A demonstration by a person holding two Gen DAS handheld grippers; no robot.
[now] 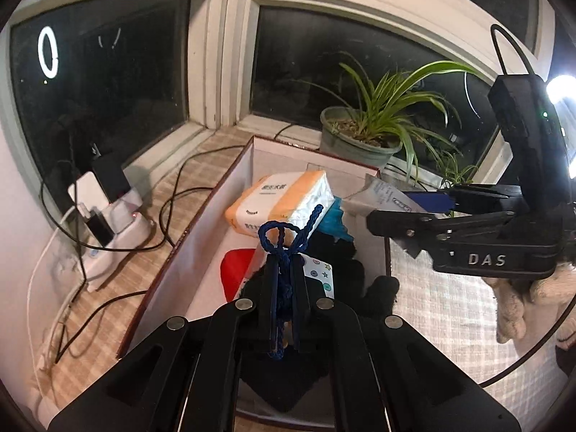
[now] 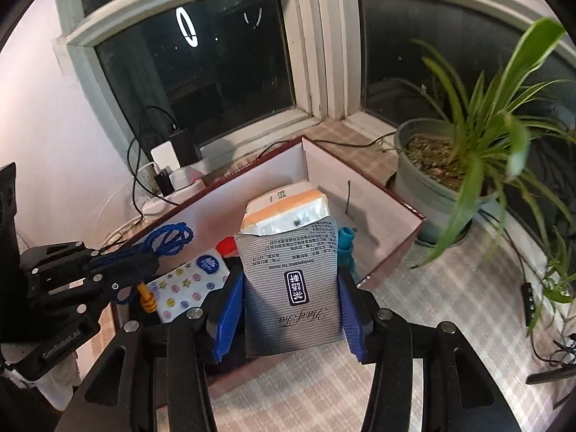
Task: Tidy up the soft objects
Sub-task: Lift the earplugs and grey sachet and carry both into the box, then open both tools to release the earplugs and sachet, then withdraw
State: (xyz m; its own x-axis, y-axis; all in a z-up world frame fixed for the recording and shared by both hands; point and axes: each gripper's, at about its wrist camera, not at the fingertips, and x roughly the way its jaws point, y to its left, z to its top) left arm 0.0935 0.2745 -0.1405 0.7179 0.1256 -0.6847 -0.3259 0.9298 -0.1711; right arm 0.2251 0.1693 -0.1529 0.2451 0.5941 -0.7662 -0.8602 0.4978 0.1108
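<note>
Two grippers: left (image 1: pixel 284 262) pinches one blue rope (image 1: pixel 284 241), right (image 2: pixel 291 288) one grey packet (image 2: pixel 291 280).

Braided blue cord (image 1: pixel 284 237); glossy plastic-wrapped tissue pack (image 1: pixel 280 201); matt striped pouch (image 2: pixel 291 280); smooth white-lined cardboard box (image 1: pixel 201 244).

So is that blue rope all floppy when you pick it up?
Probably floppy: the blue rope loops and curls above the left gripper, and its ends dangle below the fingers. It looks thin, so likely light. Its braided surface should grip well, not slip.
</note>
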